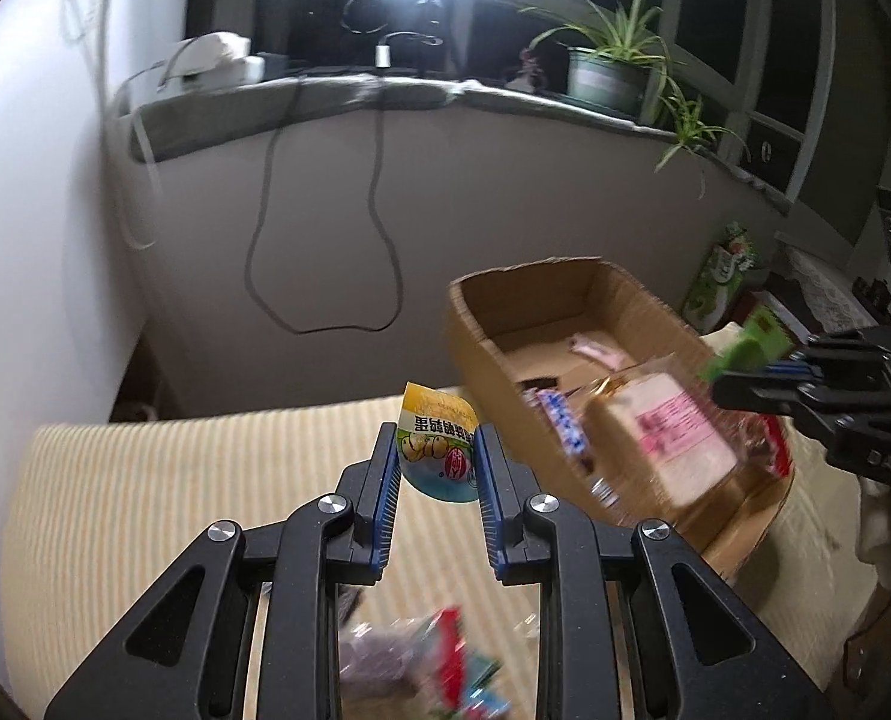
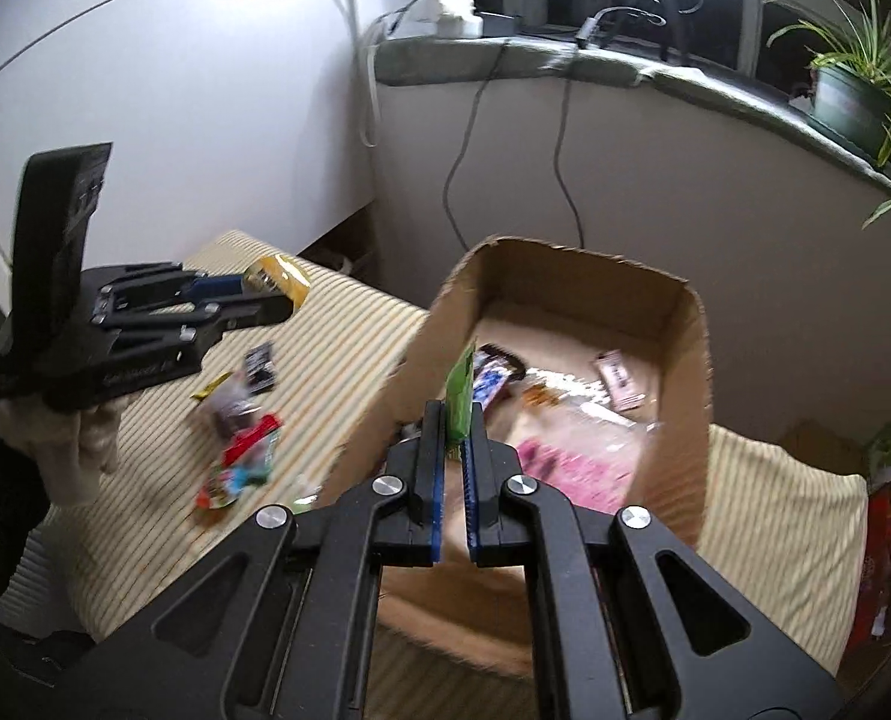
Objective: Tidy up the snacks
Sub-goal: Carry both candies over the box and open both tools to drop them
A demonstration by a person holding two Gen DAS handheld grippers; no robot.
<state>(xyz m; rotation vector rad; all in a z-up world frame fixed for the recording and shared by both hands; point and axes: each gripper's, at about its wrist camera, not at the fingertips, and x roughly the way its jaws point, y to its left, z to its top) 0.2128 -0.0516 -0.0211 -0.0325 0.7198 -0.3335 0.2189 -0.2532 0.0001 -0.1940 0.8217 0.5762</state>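
My left gripper (image 1: 436,441) is shut on a yellow and blue snack packet (image 1: 438,447), held above the striped table (image 1: 175,480), left of the cardboard box (image 1: 487,360). It also shows in the right wrist view (image 2: 265,294) with the yellow packet (image 2: 277,279). My right gripper (image 2: 457,414) is shut on a thin green packet (image 2: 460,396) over the near rim of the box (image 2: 679,372). In the left wrist view it (image 1: 727,378) holds the green packet (image 1: 745,345) above the box. The box holds a bread bag (image 1: 661,438) and several small snacks.
Several loose snacks (image 2: 241,450) lie on the striped table left of the box. Behind stands a wall with hanging cables (image 1: 379,210) and a sill with a potted plant (image 1: 607,72). A green carton (image 1: 721,276) stands right of the box.
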